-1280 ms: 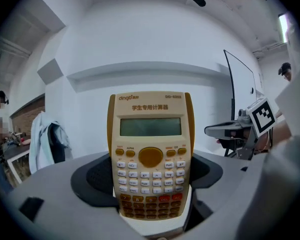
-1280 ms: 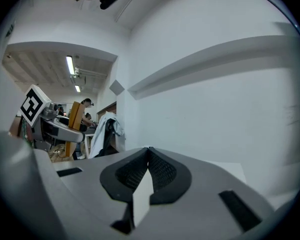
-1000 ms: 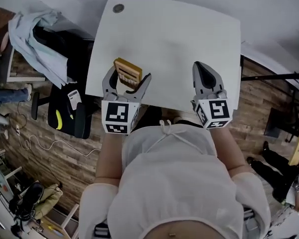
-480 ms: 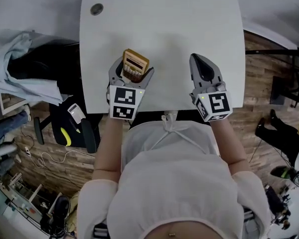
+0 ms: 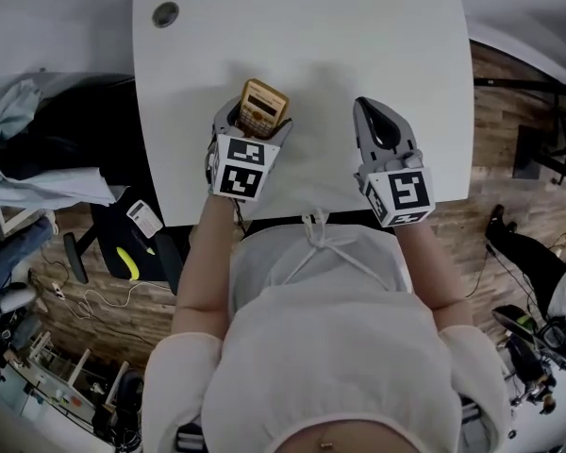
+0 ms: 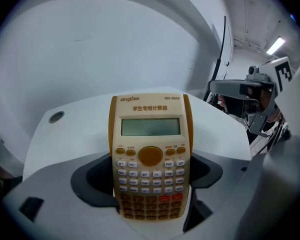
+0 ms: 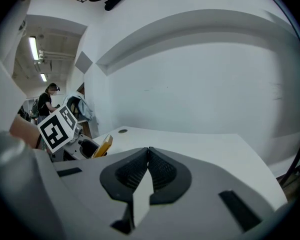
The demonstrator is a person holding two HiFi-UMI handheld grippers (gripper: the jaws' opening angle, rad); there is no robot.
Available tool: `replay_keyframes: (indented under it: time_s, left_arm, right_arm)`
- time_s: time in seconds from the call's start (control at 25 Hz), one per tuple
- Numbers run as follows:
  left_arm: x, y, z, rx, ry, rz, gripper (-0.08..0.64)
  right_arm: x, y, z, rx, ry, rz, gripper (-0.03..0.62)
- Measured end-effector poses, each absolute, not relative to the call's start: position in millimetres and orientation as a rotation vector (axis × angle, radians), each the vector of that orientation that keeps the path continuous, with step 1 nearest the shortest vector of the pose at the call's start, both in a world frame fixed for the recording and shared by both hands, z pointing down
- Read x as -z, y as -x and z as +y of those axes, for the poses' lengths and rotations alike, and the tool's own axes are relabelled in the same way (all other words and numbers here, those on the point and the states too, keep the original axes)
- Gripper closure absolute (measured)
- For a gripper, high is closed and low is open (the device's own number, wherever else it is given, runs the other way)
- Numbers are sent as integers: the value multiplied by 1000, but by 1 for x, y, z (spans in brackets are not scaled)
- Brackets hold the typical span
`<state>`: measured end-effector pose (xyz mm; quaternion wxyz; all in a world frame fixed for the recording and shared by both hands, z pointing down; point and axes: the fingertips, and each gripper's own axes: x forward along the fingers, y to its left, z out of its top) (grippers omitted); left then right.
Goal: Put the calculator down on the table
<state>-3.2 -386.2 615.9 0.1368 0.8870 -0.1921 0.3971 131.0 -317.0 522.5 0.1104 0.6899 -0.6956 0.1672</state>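
A tan calculator [image 5: 262,108] with a grey screen stands tilted up between the jaws of my left gripper [image 5: 254,123], which is shut on its lower keypad end. It hangs just above the near-left part of the white table [image 5: 311,36]. In the left gripper view the calculator [image 6: 150,149] fills the middle, keys facing the camera, with the left gripper [image 6: 151,176] holding its bottom. My right gripper [image 5: 377,128] hovers over the near-right of the table, shut and empty. In the right gripper view the right gripper [image 7: 149,153] has its pads pressed together.
A round cable grommet [image 5: 165,13] sits in the table's far-left corner. A black office chair [image 5: 123,239] and pale clothing [image 5: 24,154] lie left of the table on the wooden floor. A wall rises behind the table [image 7: 190,139]. A person [image 7: 49,101] stands far off.
My left gripper has carried the calculator forward, further over the table. The right gripper has stayed shut at nearly the same spot.
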Motion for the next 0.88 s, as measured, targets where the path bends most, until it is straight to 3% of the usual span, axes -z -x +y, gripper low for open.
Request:
replay_keyframes:
  time_s: [0.24, 0.88]
  left_arm:
    - [-648, 6, -381, -1394, -2465, -500, 153]
    - [-648, 9, -382, -1288, -2534, -518, 155]
  right_arm:
    - [-535, -132, -326, -559, -2022, -2026, 586]
    - [-538, -128, -335, -612, -2031, -2028, 586]
